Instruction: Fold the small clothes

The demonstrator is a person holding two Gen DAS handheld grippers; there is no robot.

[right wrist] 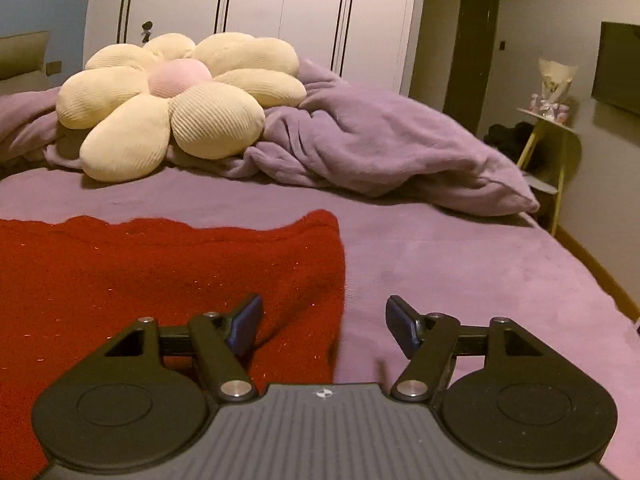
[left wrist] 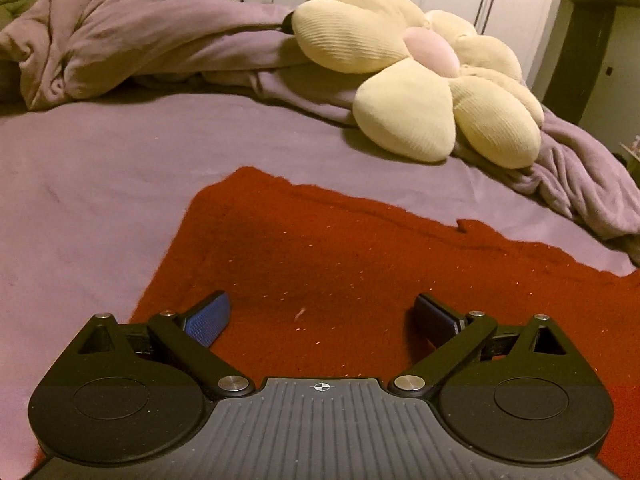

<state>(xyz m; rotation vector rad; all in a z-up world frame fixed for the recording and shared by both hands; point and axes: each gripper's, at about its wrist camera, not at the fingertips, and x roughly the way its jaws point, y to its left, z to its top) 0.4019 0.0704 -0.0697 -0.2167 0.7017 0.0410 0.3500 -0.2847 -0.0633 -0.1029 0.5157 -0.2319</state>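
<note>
Red knit garment (left wrist: 360,264) lies flat on the purple bedsheet (left wrist: 80,184). Left gripper (left wrist: 322,314) hangs over the garment, jaws wide apart, nothing between them. Right gripper (right wrist: 324,322) sits at the garment's right edge, jaws apart, gripping nothing. Beyond the garment: cream flower pillow (right wrist: 172,104) on a crumpled purple blanket (right wrist: 380,140), white wardrobe (right wrist: 280,8) behind.
</note>
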